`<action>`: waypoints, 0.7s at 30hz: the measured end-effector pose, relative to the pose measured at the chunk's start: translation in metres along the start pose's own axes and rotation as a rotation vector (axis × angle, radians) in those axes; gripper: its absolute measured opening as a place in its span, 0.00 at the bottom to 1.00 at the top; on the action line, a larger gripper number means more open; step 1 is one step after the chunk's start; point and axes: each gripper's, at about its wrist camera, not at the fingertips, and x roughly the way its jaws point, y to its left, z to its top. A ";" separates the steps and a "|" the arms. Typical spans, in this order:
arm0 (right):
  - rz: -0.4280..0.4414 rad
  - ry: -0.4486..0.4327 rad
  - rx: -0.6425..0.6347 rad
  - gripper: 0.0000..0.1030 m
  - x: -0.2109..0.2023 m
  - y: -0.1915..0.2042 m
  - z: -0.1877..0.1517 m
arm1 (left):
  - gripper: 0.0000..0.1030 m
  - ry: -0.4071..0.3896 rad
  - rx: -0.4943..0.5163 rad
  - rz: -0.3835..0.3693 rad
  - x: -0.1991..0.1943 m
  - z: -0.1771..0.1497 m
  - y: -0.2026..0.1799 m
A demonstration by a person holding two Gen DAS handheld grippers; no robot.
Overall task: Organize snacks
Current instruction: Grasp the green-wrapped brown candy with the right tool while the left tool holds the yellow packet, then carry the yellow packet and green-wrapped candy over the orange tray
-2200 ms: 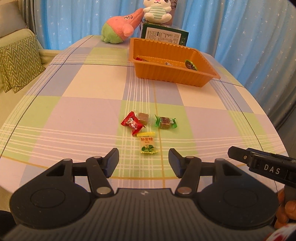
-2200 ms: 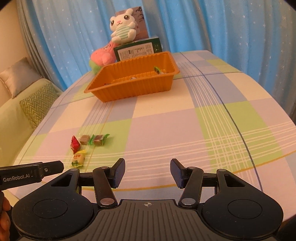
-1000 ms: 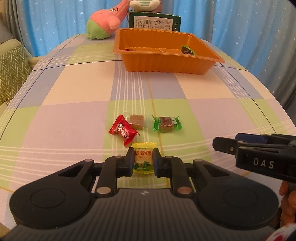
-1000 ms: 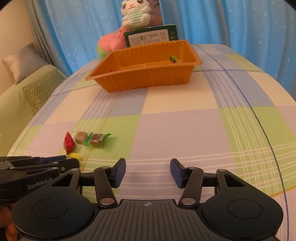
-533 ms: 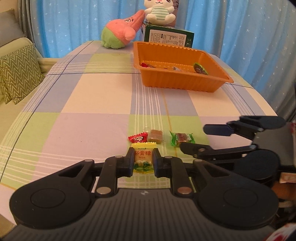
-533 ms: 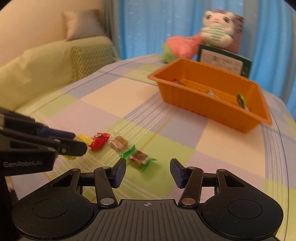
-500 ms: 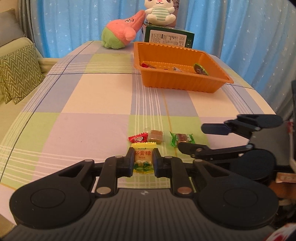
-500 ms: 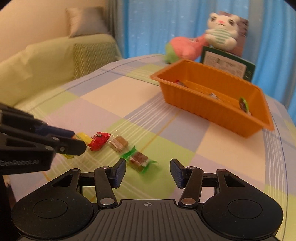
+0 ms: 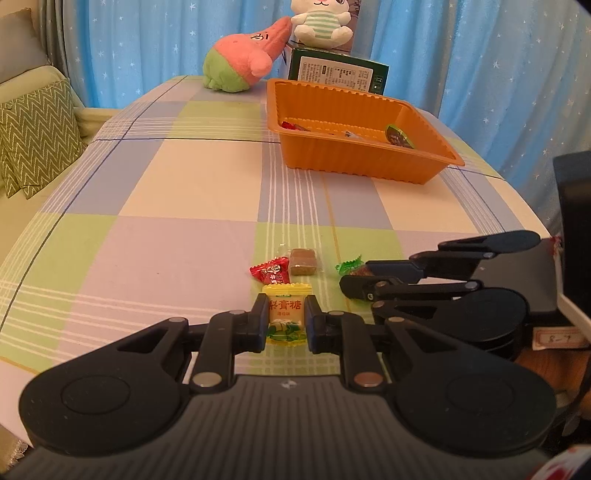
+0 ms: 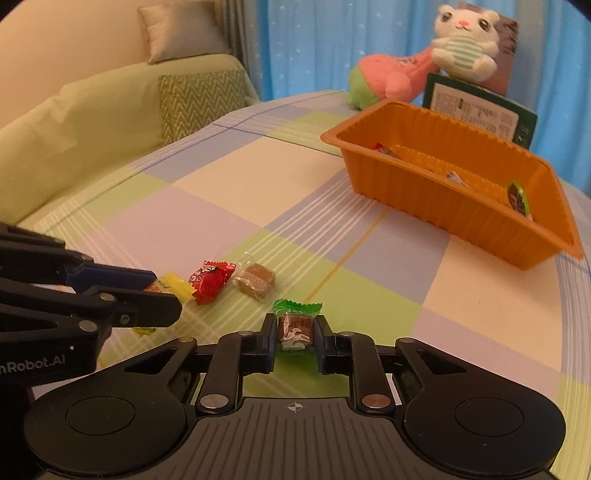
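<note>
My left gripper [image 9: 286,317] is shut on a yellow wrapped candy [image 9: 285,312], held just above the checked tablecloth. My right gripper [image 10: 295,332] has its jaws closing, and its pads press on a green-wrapped brown candy [image 10: 295,326]. A red candy [image 10: 210,280] and a clear-wrapped brown candy [image 10: 256,282] lie on the cloth between the two grippers. In the left wrist view the right gripper [image 9: 354,280] comes in from the right over the green candy [image 9: 349,266]. The orange tray [image 9: 354,162] stands farther back with several candies inside.
Behind the tray stand a green box [image 9: 338,74], a pink and green plush [image 9: 243,62] and a white plush [image 9: 321,20]. A sofa with a zigzag cushion [image 10: 201,99] lies beyond the table's left edge. Blue curtains hang at the back.
The right gripper swung in toward the candies and its jaws closed on the green candy. The left gripper rose a little with the yellow candy, then kept still.
</note>
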 end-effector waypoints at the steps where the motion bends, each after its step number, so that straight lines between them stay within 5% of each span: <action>1: -0.005 -0.004 0.019 0.20 -0.004 -0.001 -0.001 | 0.17 -0.001 0.000 -0.001 -0.001 0.000 0.000; 21: -0.125 -0.121 0.190 0.20 -0.081 -0.034 0.003 | 0.17 -0.052 0.037 -0.037 -0.022 0.017 -0.028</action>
